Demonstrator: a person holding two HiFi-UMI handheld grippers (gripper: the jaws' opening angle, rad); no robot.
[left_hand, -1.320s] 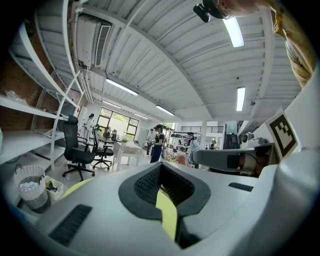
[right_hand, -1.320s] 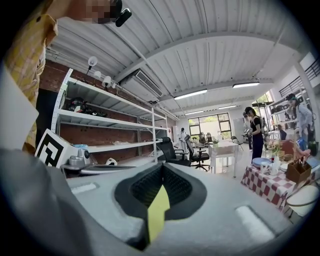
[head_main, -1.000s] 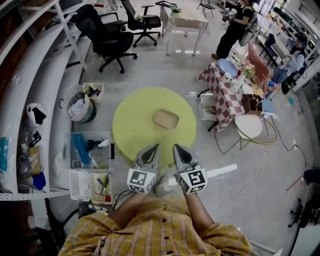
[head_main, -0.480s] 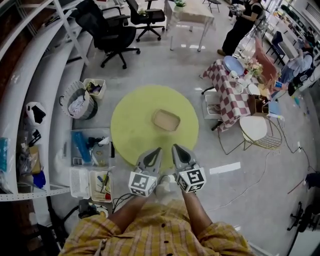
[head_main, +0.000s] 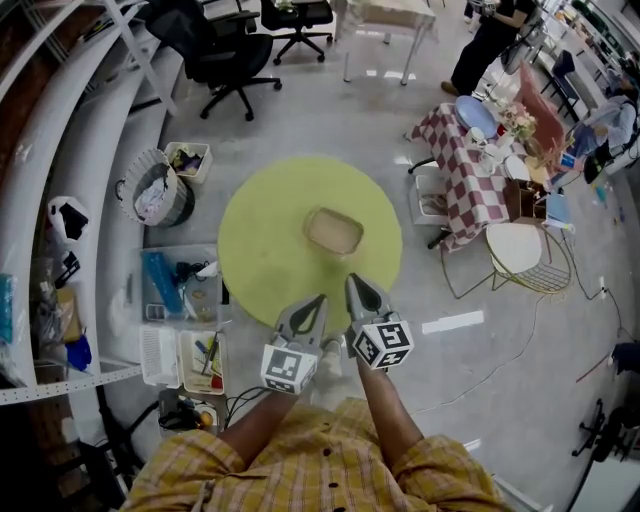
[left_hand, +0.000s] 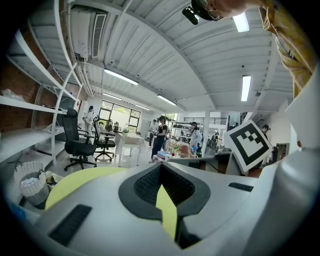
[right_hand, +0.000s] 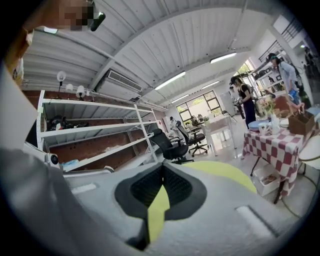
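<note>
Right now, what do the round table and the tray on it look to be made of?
The round table looks like painted or laminated board: flat, even yellow-green, matte, no grain or glare. The tray seems pale wood or bamboo, possibly beige plastic: tan, dull, with a raised rim. Too small to settle either.

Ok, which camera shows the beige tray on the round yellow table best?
The head view: it looks down on the whole beige tray, alone at the middle of the round yellow table. The left and right gripper views each catch only a strip of the tabletop past their jaws; the tray shows in neither.
</note>
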